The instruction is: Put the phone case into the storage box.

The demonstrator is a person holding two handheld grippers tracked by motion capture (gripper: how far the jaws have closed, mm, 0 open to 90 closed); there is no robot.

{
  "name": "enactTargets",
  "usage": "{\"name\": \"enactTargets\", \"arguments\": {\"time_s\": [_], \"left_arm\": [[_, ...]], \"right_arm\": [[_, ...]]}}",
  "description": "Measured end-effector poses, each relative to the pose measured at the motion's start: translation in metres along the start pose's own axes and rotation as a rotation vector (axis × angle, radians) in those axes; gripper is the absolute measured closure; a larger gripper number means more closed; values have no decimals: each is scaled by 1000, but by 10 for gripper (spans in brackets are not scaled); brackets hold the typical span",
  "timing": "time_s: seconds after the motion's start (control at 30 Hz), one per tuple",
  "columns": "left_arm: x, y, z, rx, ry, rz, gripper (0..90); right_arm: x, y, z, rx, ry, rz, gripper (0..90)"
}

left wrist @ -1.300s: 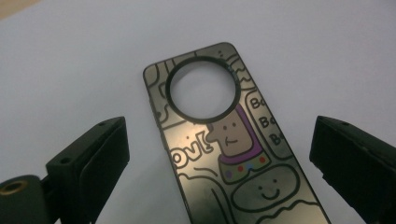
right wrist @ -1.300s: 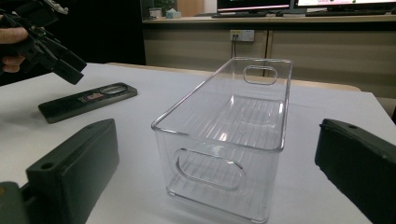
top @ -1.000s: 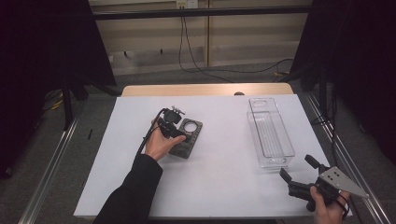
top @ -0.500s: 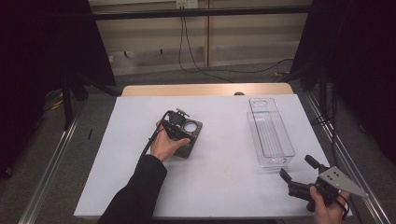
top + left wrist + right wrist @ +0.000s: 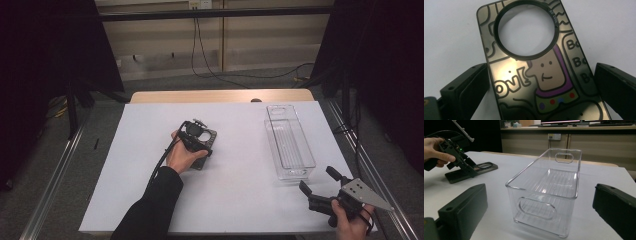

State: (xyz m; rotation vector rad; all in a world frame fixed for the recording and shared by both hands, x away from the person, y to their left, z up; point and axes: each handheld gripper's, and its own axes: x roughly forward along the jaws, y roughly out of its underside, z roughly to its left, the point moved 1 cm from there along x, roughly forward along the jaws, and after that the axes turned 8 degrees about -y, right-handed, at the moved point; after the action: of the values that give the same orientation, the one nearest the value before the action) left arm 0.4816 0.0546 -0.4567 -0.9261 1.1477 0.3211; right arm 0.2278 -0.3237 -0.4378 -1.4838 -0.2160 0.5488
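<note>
Your left gripper (image 5: 198, 134) sits spread wide over the phone case (image 5: 536, 70), cartoon print visible between its jaws. Your right gripper (image 5: 320, 189), also spread, faces the clear bin (image 5: 549, 192).

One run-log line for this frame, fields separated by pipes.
left gripper: open, jaws astride dark cartoon-printed phone case | right gripper: open, empty, facing clear plastic bin | case flat on white table

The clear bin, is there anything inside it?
No, in the right gripper view the clear bin stands empty on the table, its ribbed floor bare.
</note>
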Motion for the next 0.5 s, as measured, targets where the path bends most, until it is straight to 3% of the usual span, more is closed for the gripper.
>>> {"name": "enactTargets", "arguments": {"time_s": [0.2,0.27,0.5], "left_arm": [[2,1,0,-7,1,-10,0],[2,4,0,-17,1,-34,0],[2,4,0,-8,-5,-32,0]], "right_arm": [[0,0,1,-4,-3,1,0],[1,0,1,-6,-3,2,0],[1,0,1,-5,-4,3,0]]}}
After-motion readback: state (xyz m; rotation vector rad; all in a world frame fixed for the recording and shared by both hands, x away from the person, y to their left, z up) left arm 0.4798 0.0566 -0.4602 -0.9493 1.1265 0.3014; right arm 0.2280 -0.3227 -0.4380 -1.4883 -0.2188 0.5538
